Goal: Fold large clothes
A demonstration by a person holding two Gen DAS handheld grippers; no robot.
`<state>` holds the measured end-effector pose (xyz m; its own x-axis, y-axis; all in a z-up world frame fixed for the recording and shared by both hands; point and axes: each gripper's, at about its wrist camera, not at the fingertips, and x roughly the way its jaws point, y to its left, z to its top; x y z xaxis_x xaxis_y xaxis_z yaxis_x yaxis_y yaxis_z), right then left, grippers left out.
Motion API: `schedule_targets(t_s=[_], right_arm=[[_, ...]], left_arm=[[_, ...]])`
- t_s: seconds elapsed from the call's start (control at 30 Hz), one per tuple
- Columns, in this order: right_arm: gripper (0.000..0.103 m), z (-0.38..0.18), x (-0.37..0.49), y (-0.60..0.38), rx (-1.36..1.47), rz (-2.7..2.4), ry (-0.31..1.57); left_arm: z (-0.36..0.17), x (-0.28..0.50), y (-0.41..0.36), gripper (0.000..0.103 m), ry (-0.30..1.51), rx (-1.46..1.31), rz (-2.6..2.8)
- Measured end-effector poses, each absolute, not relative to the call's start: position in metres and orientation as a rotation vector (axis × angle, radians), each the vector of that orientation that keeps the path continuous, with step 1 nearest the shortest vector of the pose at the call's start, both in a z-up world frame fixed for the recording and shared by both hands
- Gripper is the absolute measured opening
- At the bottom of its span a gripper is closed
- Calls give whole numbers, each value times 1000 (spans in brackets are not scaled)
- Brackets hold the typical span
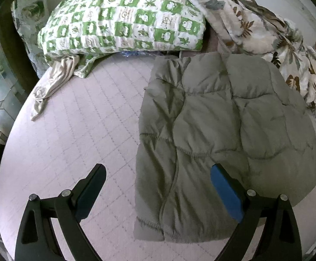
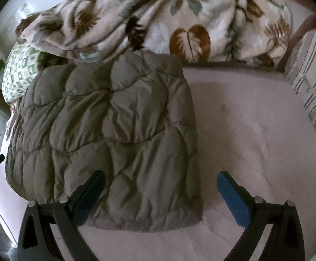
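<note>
The bed [image 1: 71,130], under a pale quilted cover, carried everything. A leaf-print blanket [image 2: 158,21] lay heaped along its far side. The folded grey-green quilted jacket [image 1: 223,130] lay flat mid-bed, its far edge touching the blanket. A green checked pillow [image 1: 123,17] sat nearby (partly hidden in the right view). The left tool [image 1: 158,174] and right tool [image 2: 161,181] hovered released, grasping nothing.

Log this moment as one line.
left gripper: open, empty | right gripper: open, empty | quilted jacket: folded, on bed
</note>
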<state>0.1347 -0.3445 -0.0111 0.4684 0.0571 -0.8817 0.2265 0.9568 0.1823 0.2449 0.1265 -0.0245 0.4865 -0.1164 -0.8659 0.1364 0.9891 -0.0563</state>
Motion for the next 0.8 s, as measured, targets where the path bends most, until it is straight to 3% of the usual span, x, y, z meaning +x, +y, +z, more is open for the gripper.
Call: schedule_targets(t_s=[0.43,0.8], right_arm=[[103,-78,196,-372,419,-45,1270],[103,-121,214,-389,554,121,1343]], left_arm=[[-69,291,116,99,1158,-10,-209],[-119,331,120,103,1368,-108,-338]])
